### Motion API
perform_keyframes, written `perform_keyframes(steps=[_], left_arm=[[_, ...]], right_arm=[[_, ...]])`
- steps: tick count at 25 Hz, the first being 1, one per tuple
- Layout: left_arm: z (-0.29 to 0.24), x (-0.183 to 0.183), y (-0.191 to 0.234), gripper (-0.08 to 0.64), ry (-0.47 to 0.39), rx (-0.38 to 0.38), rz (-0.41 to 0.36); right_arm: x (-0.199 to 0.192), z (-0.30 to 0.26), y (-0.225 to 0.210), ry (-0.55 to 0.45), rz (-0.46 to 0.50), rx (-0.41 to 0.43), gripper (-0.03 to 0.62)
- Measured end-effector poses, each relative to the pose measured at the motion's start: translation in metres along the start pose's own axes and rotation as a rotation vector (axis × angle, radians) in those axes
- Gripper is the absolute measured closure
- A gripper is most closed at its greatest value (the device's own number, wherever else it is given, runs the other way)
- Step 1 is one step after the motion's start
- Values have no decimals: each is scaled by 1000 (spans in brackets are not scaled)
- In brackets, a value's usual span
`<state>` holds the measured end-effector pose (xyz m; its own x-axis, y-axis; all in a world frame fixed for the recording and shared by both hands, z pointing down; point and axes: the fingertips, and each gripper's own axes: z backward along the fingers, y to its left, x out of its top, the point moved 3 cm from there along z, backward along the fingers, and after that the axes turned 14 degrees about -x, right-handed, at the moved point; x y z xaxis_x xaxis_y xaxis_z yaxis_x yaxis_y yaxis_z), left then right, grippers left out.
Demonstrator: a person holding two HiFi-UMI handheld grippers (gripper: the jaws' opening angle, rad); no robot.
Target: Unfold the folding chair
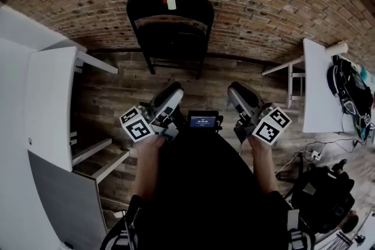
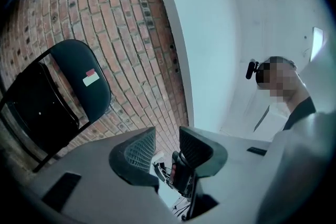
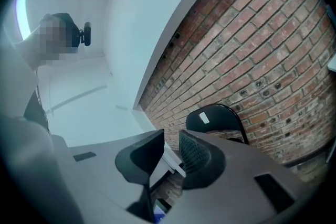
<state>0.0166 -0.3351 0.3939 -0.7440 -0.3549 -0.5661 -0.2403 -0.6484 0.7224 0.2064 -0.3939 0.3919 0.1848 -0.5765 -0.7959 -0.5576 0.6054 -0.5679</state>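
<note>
A black folding chair (image 1: 170, 26) leans folded against the brick wall, straight ahead of me, with a small red and white sticker on its backrest. It also shows at the left of the left gripper view, the chair (image 2: 52, 97), and low in the right gripper view, the chair (image 3: 215, 118). My left gripper (image 1: 171, 92) and right gripper (image 1: 237, 92) are held side by side close to my body, well short of the chair. In the gripper views the left gripper (image 2: 167, 147) and the right gripper (image 3: 170, 152) each show a gap between the jaws with nothing in it.
A white shelf unit (image 1: 50, 102) stands at the left. At the right is a white table (image 1: 319, 85) with a bag (image 1: 351, 91) on it. A black backpack (image 1: 322, 196) and cables lie on the wooden floor at lower right.
</note>
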Motion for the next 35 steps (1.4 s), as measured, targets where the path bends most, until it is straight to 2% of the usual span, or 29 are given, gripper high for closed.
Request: perform_keyframes(steps=[8,15,18,24,29,35], left_arm=[[-3,55,45,419,-56,-86,41],[23,82,73,419,-103,-72,72],[31,91,80,419,-123,-44,64],[27,99,103,419,-142,43,36],[5,103,126,417,-165,133,12],[-28,102,145,417,-188,233,-26]], right_arm=[[32,-70,15,9,114,-47,517],[26,-122,27,89,189,-59,465],[24,-136,20,115,204,-65,460],[39,-169,-19,148,309,-72,457],[66,-201,-77,189,394,-64,443],[91,-244,-149,253,403,-16,416]])
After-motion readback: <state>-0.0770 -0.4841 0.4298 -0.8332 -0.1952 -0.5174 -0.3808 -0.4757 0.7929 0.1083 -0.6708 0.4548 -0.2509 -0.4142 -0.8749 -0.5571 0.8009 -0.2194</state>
